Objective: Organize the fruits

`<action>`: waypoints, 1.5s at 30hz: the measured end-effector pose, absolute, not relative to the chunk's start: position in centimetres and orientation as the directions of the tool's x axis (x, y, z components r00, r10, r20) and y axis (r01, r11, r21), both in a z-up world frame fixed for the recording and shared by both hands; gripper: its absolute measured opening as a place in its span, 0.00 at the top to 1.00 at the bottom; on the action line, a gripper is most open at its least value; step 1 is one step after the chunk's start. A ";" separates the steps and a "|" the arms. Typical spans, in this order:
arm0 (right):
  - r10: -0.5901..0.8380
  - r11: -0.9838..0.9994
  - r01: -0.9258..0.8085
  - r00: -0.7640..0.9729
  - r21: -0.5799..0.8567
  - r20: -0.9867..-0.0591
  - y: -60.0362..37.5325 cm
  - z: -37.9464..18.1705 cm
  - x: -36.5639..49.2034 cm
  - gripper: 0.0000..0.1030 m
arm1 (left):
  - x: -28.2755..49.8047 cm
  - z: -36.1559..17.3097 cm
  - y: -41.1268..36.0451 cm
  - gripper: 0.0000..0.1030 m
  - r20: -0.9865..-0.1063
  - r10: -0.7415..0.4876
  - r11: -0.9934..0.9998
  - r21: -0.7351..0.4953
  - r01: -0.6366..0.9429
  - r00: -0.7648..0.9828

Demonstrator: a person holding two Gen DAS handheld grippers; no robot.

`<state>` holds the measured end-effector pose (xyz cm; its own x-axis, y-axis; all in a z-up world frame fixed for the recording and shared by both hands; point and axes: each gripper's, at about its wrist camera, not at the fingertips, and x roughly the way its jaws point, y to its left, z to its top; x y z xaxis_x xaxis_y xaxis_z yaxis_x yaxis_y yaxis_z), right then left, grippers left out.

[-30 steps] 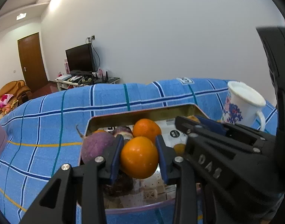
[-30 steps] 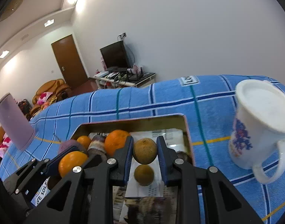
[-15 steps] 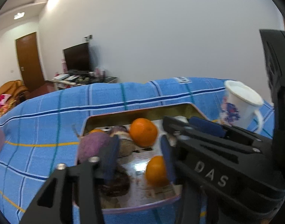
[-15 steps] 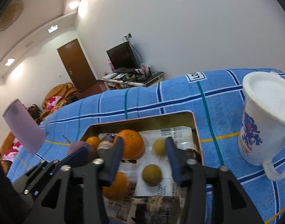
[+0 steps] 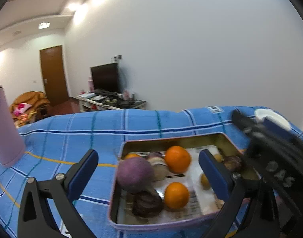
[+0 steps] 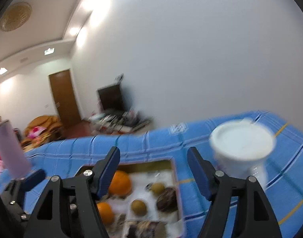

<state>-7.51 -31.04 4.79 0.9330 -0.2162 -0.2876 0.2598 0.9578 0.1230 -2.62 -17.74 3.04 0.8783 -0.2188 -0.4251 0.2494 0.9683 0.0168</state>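
An open metal tin on a blue checked cloth holds the fruit. In it lie two oranges, a round purple fruit, dark fruits and small brown ones. My left gripper hovers over the tin's near left side, jaws opening wide with nothing between the pads. My right gripper hangs above the tin, jaws also opening and holding nothing. An orange and a brown fruit lie below it. Both views are motion-blurred.
A white patterned mug stands on the cloth right of the tin. A tall pale purple cylinder stands at the left. The blue cloth stretches left of the tin. A television, a door and a sofa lie far behind.
The left gripper let go of an orange and the right let go of a small brown fruit; both now lie in the tin. Both grippers opened wide, rose and tilted up.
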 end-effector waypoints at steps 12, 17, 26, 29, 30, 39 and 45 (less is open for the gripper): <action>-0.322 0.935 0.345 0.921 0.077 -0.220 -30.6 5.3 -9.7 0.13 | -3.2 3.3 -16.7 0.00 -0.383 -0.163 0.982 0.026 0.187 0.909; -0.342 0.933 0.358 0.915 0.043 -0.215 -29.8 5.4 -10.6 0.13 | -4.5 3.5 -16.8 0.00 -0.365 -0.179 0.978 0.039 0.207 0.914; -0.349 0.929 0.364 0.920 0.059 -0.178 -28.9 5.6 -13.6 0.13 | -6.5 3.6 -15.0 0.00 -0.358 -0.195 0.977 0.010 0.212 0.913; -0.352 0.928 0.367 0.920 0.066 -0.170 -28.7 5.6 -15.0 0.13 | -7.4 3.6 -14.4 0.00 -0.355 -0.200 0.976 0.007 0.216 0.913; -0.351 0.928 0.366 0.921 0.066 -0.168 -28.7 5.6 -15.4 0.13 | -7.8 3.7 -14.2 0.00 -0.352 -0.202 0.976 0.005 0.218 0.914; -0.377 0.925 0.381 0.921 0.017 -0.101 -27.1 6.1 -18.5 0.13 | -9.5 3.9 -12.8 0.00 -0.331 -0.202 0.977 -0.006 0.212 0.922; -0.389 0.920 0.392 0.916 0.007 -0.099 -26.9 6.3 -18.6 0.13 | -10.3 4.0 -12.9 0.00 -0.315 -0.201 0.976 0.015 0.216 0.928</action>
